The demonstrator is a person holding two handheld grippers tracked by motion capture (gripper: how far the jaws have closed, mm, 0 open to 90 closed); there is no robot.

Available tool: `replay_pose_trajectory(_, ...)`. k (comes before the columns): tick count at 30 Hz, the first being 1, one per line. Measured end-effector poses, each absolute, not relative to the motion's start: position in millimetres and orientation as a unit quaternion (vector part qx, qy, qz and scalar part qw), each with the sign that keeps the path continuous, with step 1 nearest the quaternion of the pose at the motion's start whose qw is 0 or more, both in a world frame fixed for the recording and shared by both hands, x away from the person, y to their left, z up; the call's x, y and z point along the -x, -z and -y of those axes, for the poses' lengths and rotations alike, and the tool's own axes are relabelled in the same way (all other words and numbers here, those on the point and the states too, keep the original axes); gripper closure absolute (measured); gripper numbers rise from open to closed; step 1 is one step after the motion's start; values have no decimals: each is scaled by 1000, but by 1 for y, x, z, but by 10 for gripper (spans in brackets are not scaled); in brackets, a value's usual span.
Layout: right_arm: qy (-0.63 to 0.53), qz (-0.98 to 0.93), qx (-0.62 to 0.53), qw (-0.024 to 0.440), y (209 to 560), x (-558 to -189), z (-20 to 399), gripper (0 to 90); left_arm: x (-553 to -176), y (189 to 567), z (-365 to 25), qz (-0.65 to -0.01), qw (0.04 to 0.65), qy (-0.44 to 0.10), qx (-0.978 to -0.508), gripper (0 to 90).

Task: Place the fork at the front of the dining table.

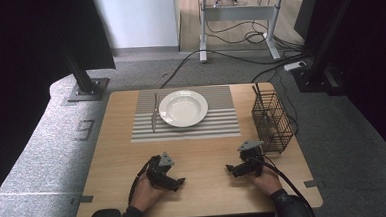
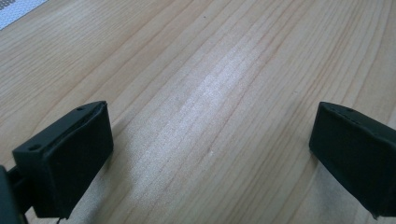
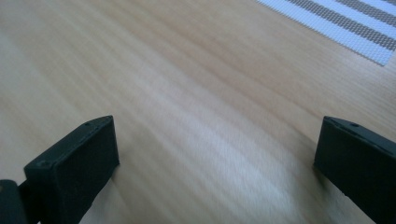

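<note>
Fork (image 1: 154,113) beside plate (image 1: 183,108), wire basket (image 1: 272,123) right

A light wooden table (image 1: 199,161) stands on grey carpet (image 1: 42,141). Across its far half lies a grey-and-white striped placemat (image 1: 187,129), with a round white deep plate (image 1: 183,108) sitting on it. A silver metal fork (image 1: 154,114) lies just left of that plate, lengthwise on the mat. At the table's right edge stands a black wire-mesh basket (image 1: 272,122). Beyond, black cables (image 1: 237,36) trail over the floor beneath a white-legged desk (image 1: 238,8).
</note>
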State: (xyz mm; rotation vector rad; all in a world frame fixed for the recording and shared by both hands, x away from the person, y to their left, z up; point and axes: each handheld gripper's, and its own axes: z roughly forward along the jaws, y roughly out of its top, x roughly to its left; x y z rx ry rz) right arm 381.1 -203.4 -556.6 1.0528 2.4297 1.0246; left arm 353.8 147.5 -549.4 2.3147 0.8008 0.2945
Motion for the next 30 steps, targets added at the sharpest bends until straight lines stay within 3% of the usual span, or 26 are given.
replay_pose_trajectory(30, -358, -847, -363, 150, 557, -371, 212, 0, -358, 545, -138, -311, 322, -111, -887, 7)
